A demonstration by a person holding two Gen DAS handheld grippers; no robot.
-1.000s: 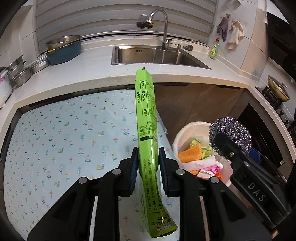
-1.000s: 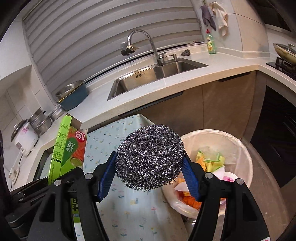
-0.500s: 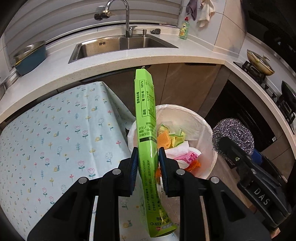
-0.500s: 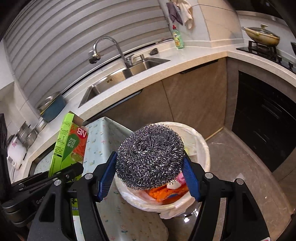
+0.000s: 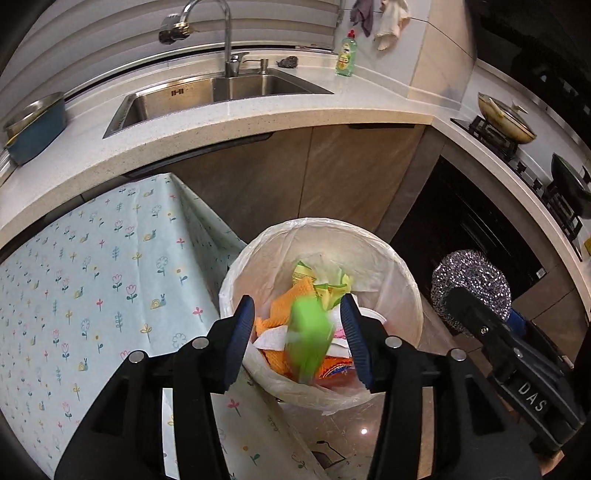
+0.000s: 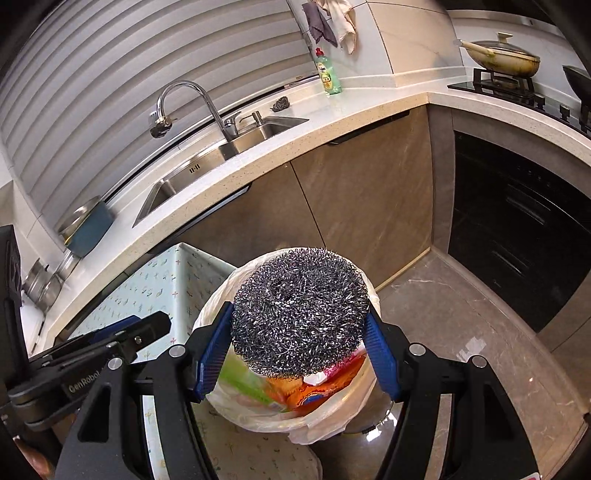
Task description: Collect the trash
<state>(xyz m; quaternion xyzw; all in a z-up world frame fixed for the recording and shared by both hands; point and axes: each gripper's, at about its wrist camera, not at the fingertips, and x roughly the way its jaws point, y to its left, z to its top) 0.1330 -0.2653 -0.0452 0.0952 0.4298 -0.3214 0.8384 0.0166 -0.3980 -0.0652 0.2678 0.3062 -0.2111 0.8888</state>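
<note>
The left gripper (image 5: 297, 334) is opening – the blurred green box (image 5: 308, 338) drops free between its jaws into the bin (image 5: 406, 280). The right gripper (image 6: 299, 349) pinches the steel scourer (image 6: 300, 311) above that bin; it should spread only once centred.

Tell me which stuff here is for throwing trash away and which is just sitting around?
For the job: green box dropping between the opening left gripper, steel wool ball in right gripper, trash bin.
Just there: faucet, soap bottle, pan.

Left tongs (image 5: 297, 330) angled steeply down, jaws opening w/ blue pads (image 5: 242, 332) apart, touching nothing. Right tongs (image 6: 299, 343) tilted down too, pads pressed on both sides of a steel scrubber (image 6: 300, 312).
</note>
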